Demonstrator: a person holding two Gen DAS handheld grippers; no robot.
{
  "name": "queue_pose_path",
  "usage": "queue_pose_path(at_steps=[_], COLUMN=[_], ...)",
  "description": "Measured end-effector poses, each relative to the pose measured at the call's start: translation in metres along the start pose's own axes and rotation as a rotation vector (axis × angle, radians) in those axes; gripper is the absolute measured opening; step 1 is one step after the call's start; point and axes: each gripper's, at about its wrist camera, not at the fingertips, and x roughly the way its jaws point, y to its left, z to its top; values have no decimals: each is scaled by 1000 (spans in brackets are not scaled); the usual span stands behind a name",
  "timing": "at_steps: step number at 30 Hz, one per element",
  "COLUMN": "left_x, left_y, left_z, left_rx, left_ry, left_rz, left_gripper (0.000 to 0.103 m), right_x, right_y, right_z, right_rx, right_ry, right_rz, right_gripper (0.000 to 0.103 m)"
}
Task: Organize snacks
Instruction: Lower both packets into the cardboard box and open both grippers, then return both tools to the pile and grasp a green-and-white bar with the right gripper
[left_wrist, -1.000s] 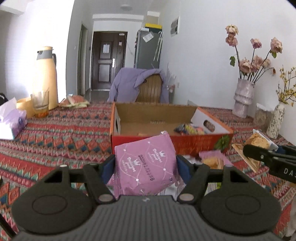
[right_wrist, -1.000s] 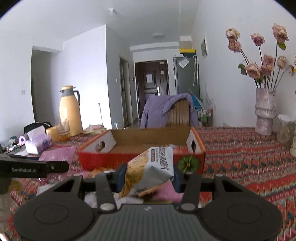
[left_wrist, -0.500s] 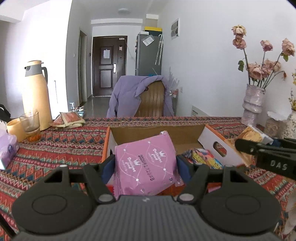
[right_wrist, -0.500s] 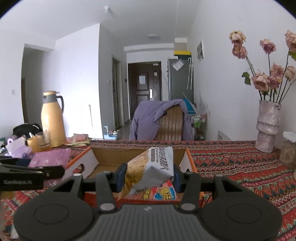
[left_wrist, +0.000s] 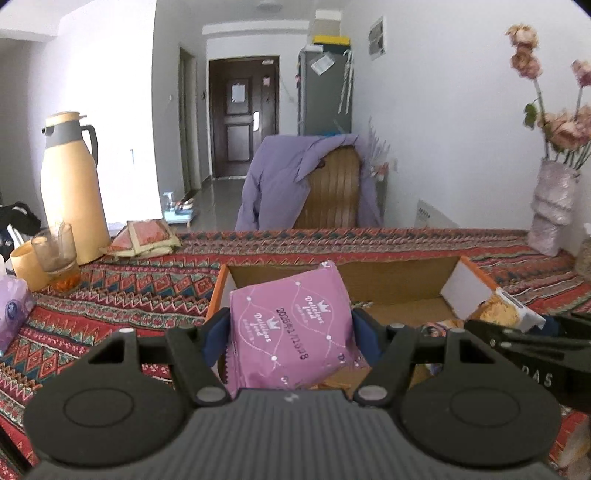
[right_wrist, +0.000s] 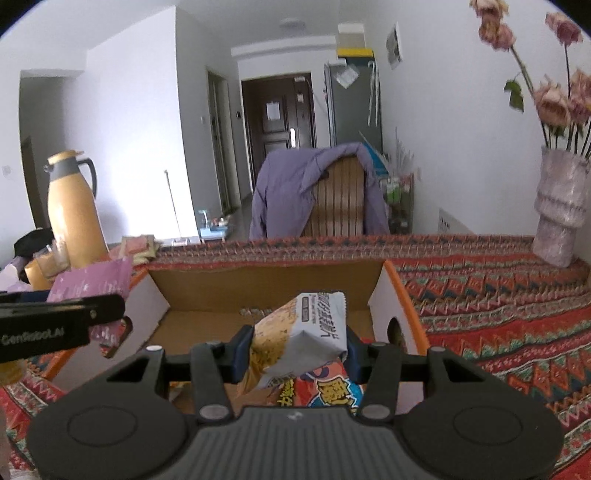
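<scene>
Both wrist views look forward, tilted down, close over cardboard box (left_wrist: 399, 284); share chair (right_wrist: 338, 199), door beyond.

A tan thermos jug (left_wrist: 72, 188) stands on the patterned tablecloth (left_wrist: 122, 299) beside a glass (left_wrist: 57, 251); a purple jacket (left_wrist: 280, 177) drapes the wooden chair (left_wrist: 332, 192), and a pale vase (right_wrist: 561, 210) holds dried roses (right_wrist: 554, 99) (rather faded)
</scene>
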Motion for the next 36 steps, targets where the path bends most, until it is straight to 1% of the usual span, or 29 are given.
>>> queue_pose_path(at_steps=[3,6,8,9,10,11,12,13,14,15,16,19,22,24,28,33,36], left_x=[10,15,17,17,16,13,10,7,3,-1,-4,-9,-13,-19,-33,-62,-79], left_y=[0,-2,-2,-1,-1,2,6,8,11,14,16,20,24,27,30,39,45], left_z=[-4,-12,-15,-16,-17,-18,-19,-19,-19,-19,-19,-20,-22,-23,-26,-33,-43], left_rx=[-2,12,12,11,1,-13,-23,-31,-41,-51,-53,-50,-60,-72,-43,-45,-50], left_ry=[17,33,45,53,55,47,40,34,24,4,-7,-13,-17,-20,-27,-52,-57], left_rz=[6,-5,-14,-22,-24,-36,-59,-67,-63,-58,-59,-36,-29,-34,-36,-80,-108], left_gripper=[70,71,72,77,83,84,89,99,103,103,103,103,103,103,103,103,103], right_x=[12,15,15,15,14,10,7,3,-1,-5,-8,-19,-28,-35,-56,-89,-107], right_y=[-1,-3,-5,-6,-8,-10,-12,-13,-15,-17,-19,-22,-22,-22,-18,-13,-9], right_z=[-5,-10,-12,-13,-14,-15,-14,-15,-16,-16,-17,-19,-21,-21,-23,-33,-44], right_rx=[-1,9,11,14,20,28,33,38,42,46,49,46,46,49,35,14,0], right_ry=[29,44,49,50,48,43,36,28,21,18,16,12,5,0,-28,-67,-76], right_rz=[-6,-1,-4,-3,4,4,2,1,6,13,17,27,29,28,55,86,88], right_gripper=[48,50,54,60,67,73,87,96,97,98,103,103,103,103,103,103,103])
